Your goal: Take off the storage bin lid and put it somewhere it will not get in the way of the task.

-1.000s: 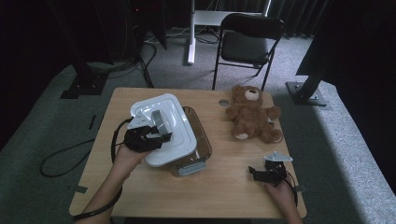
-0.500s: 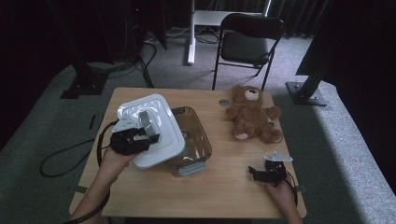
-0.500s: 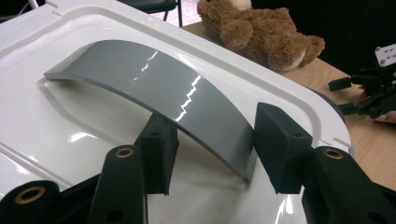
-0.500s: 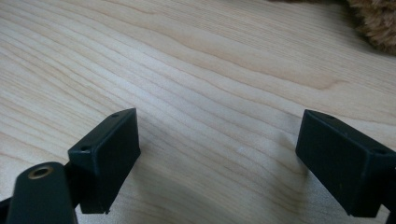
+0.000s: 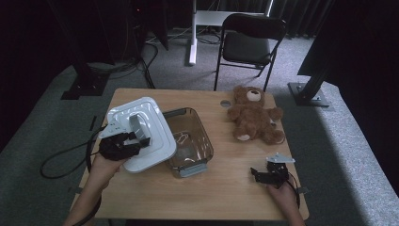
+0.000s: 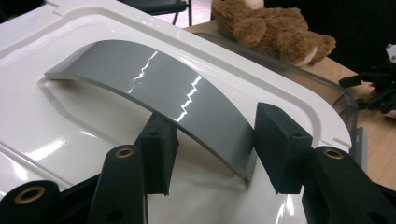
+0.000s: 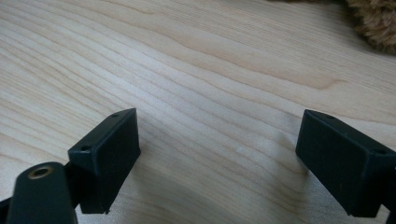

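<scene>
A person's left gripper carries a white lid by its grey handle at the nine o'clock side of a wooden table, the lid tilted and resting partly over the left rim of a clear bin. In the left gripper view the two black jaws stand either side of the handle's near end; the left pad looks pressed against its edge, while a sliver of a gap seems to show at the right pad, so whether the grip is fully tight cannot be told for certain. Judging by how things lie, the lid is already off its seat and most of the bin's mouth stands open; what is left appears to be setting the lid down on the table to the left of the bin. A teddy bear lies at about two o'clock, well apart from the bin and untouched. The right gripper rests at about five o'clock near the table's front edge, its jaws spread wide over bare wood and holding nothing, with the bear's fur just beyond them at the top corner of the right gripper view. A folding chair stands beyond the table at twelve o'clock.
</scene>
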Available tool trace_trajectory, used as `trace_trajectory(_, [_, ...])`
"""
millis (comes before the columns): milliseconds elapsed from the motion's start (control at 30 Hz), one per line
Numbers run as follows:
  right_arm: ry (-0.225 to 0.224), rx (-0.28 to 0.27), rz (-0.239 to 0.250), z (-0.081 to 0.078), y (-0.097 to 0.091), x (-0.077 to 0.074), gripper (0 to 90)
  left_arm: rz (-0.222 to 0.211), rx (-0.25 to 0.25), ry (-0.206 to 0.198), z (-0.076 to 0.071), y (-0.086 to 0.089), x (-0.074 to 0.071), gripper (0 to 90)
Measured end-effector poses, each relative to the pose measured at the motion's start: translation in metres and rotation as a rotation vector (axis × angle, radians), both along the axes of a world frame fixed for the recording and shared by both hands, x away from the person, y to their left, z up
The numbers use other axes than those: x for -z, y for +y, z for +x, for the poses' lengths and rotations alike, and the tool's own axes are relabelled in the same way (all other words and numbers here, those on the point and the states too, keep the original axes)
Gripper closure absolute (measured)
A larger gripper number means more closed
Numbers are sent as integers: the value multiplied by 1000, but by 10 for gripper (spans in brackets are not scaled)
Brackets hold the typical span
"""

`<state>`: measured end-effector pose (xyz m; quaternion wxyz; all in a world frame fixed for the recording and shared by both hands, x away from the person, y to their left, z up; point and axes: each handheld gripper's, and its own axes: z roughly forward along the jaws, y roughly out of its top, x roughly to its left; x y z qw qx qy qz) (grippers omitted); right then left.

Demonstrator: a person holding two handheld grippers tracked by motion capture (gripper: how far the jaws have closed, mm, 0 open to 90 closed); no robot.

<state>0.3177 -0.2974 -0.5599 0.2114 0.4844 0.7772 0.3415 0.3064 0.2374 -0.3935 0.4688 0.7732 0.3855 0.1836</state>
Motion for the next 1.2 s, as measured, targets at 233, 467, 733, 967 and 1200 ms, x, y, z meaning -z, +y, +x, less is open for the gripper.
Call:
trace_trajectory(233, [0,1,0,0,0,0,126,13,-21,10,-4,14,6,514])
trace_trajectory(467, [0,1,0,0,0,0,126,-9,-42,30,-4,28,19,514])
trace_trajectory(733, [0,1,0,0,0,0,126,-30,-48,64,-2,38,37,512])
trace_trajectory(967, [0,1,0,0,0,0,126,-43,-49,66,-8,51,44,513])
trace_trajectory(1200, [1,1,0,0,0,0,126,-40,-48,117,-7,53,66,513])
